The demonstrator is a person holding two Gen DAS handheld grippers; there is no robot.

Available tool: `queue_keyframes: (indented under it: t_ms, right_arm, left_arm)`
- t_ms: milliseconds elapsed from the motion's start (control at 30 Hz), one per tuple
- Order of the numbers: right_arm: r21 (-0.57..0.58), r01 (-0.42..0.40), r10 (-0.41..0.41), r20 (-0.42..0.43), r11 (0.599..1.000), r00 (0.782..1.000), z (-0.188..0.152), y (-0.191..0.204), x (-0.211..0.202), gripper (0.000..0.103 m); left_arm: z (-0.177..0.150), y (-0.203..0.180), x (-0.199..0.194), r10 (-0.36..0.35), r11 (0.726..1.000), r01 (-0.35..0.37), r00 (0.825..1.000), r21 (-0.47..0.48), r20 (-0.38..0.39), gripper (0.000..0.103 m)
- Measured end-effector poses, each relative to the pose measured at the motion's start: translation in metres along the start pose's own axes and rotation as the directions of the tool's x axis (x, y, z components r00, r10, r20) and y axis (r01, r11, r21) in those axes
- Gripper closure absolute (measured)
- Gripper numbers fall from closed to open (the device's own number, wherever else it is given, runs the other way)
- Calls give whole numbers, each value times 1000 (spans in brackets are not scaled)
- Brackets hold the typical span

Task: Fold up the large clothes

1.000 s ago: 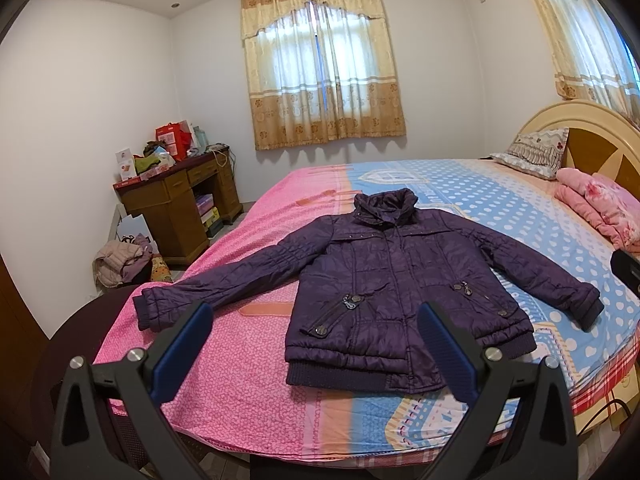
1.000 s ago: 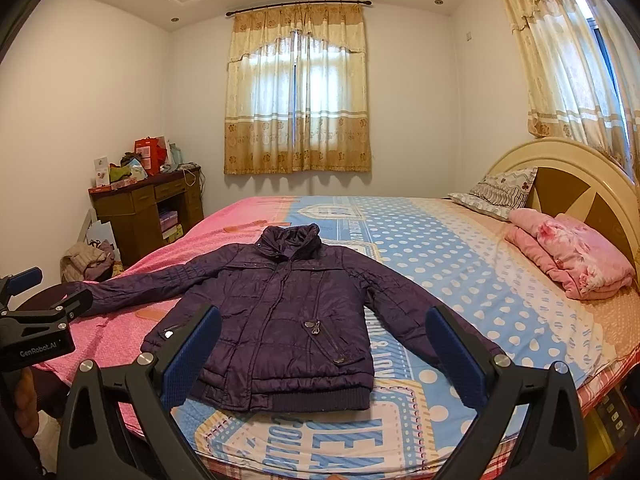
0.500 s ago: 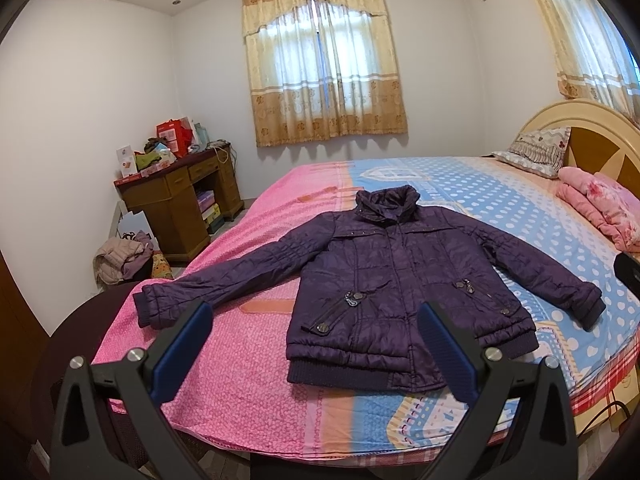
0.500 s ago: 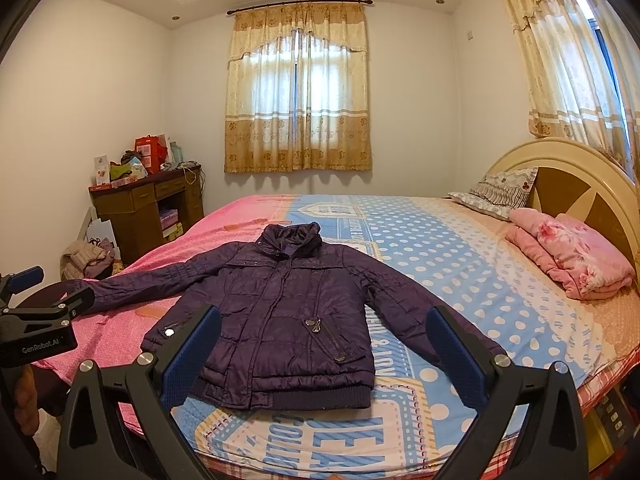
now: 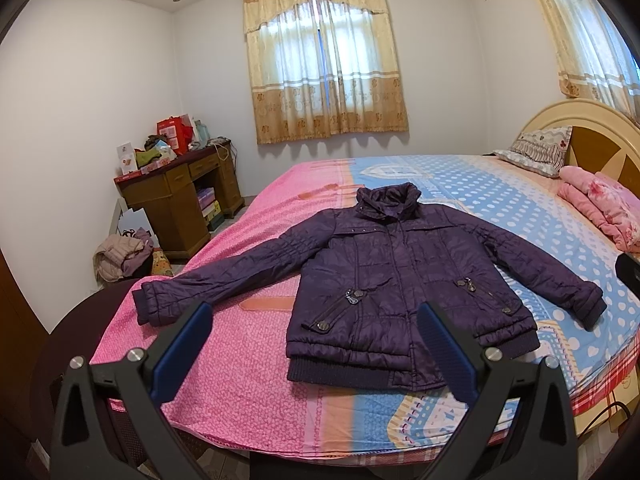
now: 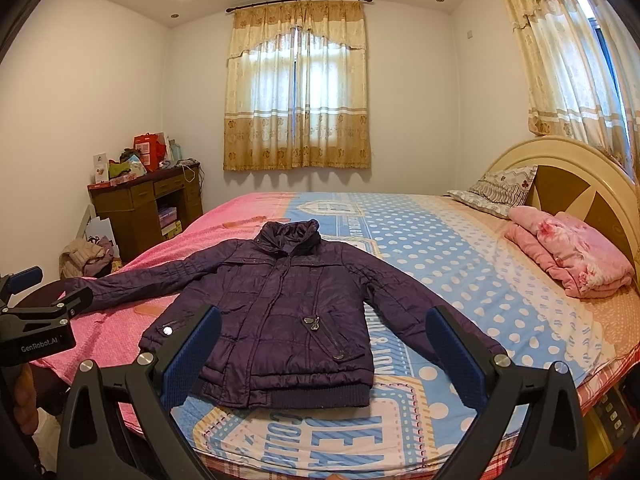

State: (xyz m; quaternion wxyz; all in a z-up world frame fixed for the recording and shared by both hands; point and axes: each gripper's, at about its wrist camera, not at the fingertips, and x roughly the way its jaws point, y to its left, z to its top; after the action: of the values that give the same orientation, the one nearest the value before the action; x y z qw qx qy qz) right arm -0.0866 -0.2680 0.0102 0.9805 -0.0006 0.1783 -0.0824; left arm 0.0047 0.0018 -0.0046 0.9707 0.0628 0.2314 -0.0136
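So your left gripper (image 5: 314, 350) and right gripper (image 6: 324, 354) both hang spread wide, holding nothing, short of the purple jacket (image 5: 394, 280) lying flat, sleeves out, on the bed (image 5: 248, 380)

The right claw (image 6: 320, 354) hangs wide apart, touching nothing — ahead of it a purple jacket (image 6: 276, 312) lies spread flat on the bed (image 6: 460, 264). The left claw (image 6: 38, 292) shows far to its left.

both wrist cams face bed (image 5: 256, 344) from its side — share jacket (image 6: 280, 312).
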Motion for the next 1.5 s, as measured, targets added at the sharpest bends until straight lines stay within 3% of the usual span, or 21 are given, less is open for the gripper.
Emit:
queue_keyframes:
  t_ms: [1500]
  right_arm:
    - [-4, 2, -2, -18, 1000, 1000, -5, 3, 4, 1]
  left_arm:
    - [-4, 3, 5, 2, 1000, -2, 1000, -10, -8, 0]
